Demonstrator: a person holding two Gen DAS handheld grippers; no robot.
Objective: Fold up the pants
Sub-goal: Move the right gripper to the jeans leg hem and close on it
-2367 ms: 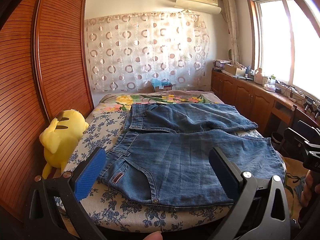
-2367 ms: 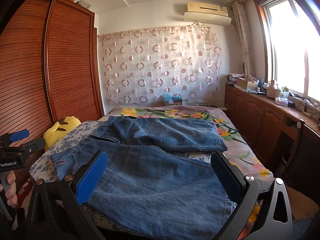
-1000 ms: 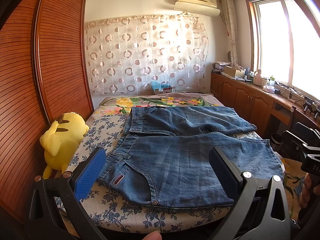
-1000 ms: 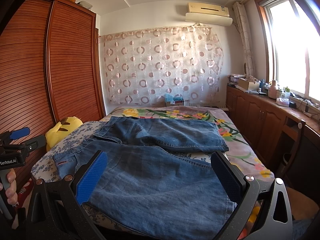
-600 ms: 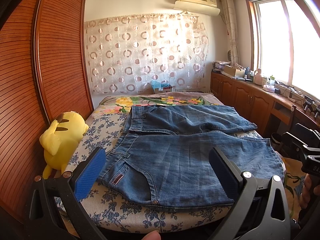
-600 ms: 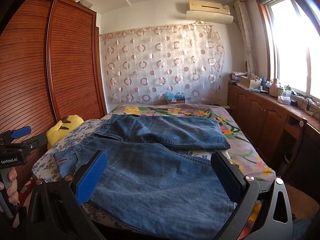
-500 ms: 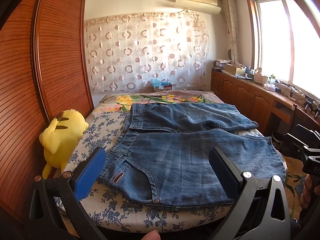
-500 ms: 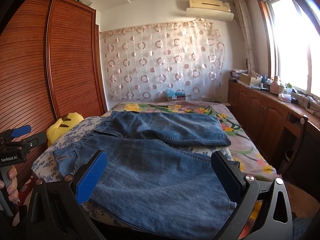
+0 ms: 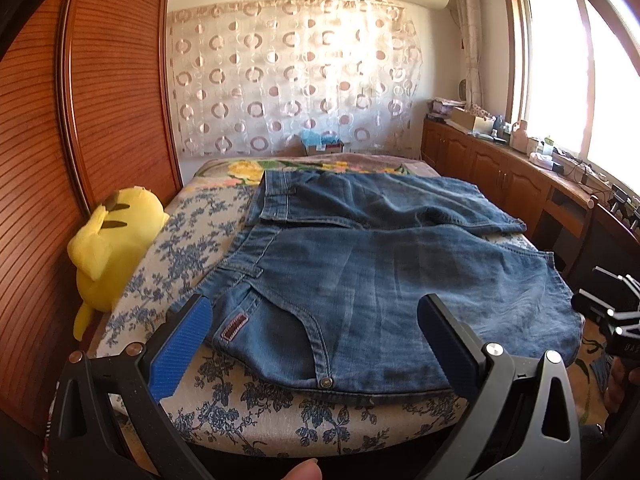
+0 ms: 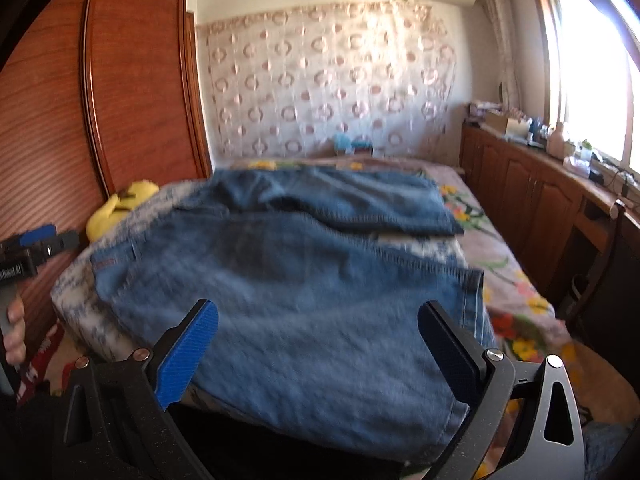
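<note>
Blue denim pants (image 9: 376, 288) lie spread flat across the bed, waistband to the left, one leg near me and one farther back; they also show, blurred, in the right wrist view (image 10: 304, 300). My left gripper (image 9: 316, 332) is open and empty, just short of the near waist corner with the brown label. My right gripper (image 10: 318, 336) is open and empty, over the near leg's hem end. The right gripper shows at the right edge of the left wrist view (image 9: 612, 312), and the left gripper at the left edge of the right wrist view (image 10: 32, 252).
The bed (image 9: 180, 248) has a blue floral cover. A yellow plush toy (image 9: 108, 240) leans between the bed and the wooden wardrobe (image 9: 100, 100) on the left. Wooden cabinets (image 9: 500, 176) with clutter run under the window on the right. A patterned curtain (image 9: 296, 80) hangs at the back.
My right gripper has moved forward and down toward the near leg's hem, blurring its view. My left gripper has dipped slightly toward the waist corner. The pants have not moved.
</note>
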